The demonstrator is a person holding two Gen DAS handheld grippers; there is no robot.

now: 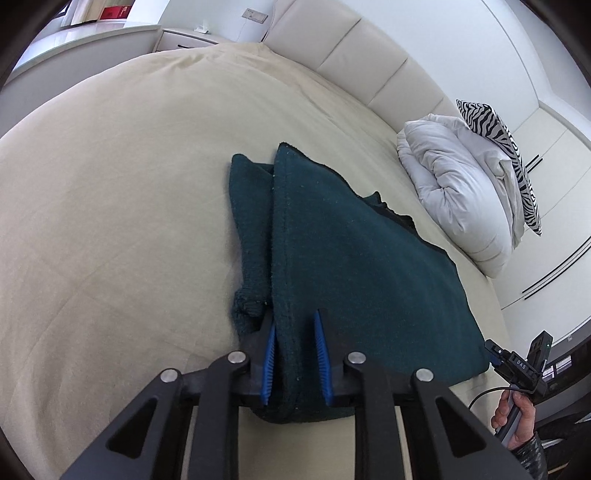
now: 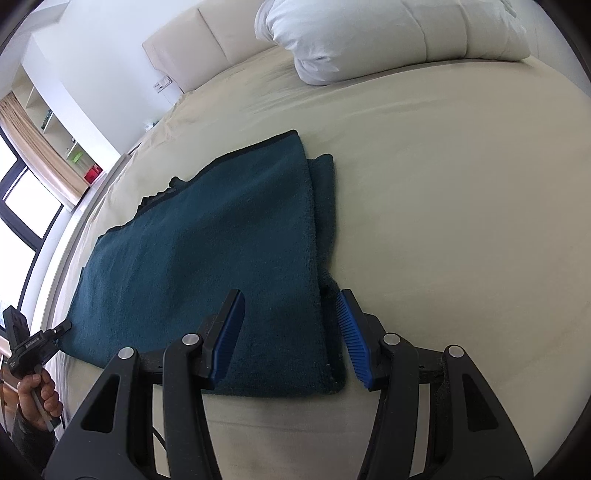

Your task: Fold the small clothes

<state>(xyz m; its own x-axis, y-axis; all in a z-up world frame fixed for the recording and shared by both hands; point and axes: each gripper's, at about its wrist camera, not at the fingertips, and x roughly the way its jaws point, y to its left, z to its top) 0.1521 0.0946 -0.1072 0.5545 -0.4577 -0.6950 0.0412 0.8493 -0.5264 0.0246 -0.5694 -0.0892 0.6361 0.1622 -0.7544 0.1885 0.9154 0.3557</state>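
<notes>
Dark teal fleece garment lies folded flat on the beige-sheeted bed, near edge toward both cameras, a narrower under-layer sticking out along one long side.

Left wrist view: left gripper sits low at the garment's near edge, blue ribbed pads either side of the stitched fold line. Jaws are parted with the fabric ridge between them — pads do not look pressed onto the cloth. A bunched cuff or knot of the same teal material lies just beside the left pad. Only this view shows the zebra-print cushion leaning on the white crumpled duvet by the cream padded headboard, and the white wardrobe doors beyond. At far right the right gripper appears from outside, its tip at the garment's corner, a hand on its handle.

Right wrist view: right gripper straddles the opposite near corner of the garment, jaws wide open, one blue pad over the teal surface, the other just off its edge above the bed sheet. Only here — a window with tan curtain, white shelving, a red box. The left gripper shows at the far left edge touching the garment's far corner, held by a hand; its jaw state cannot be read from this side. Duvet is cropped at top.
</notes>
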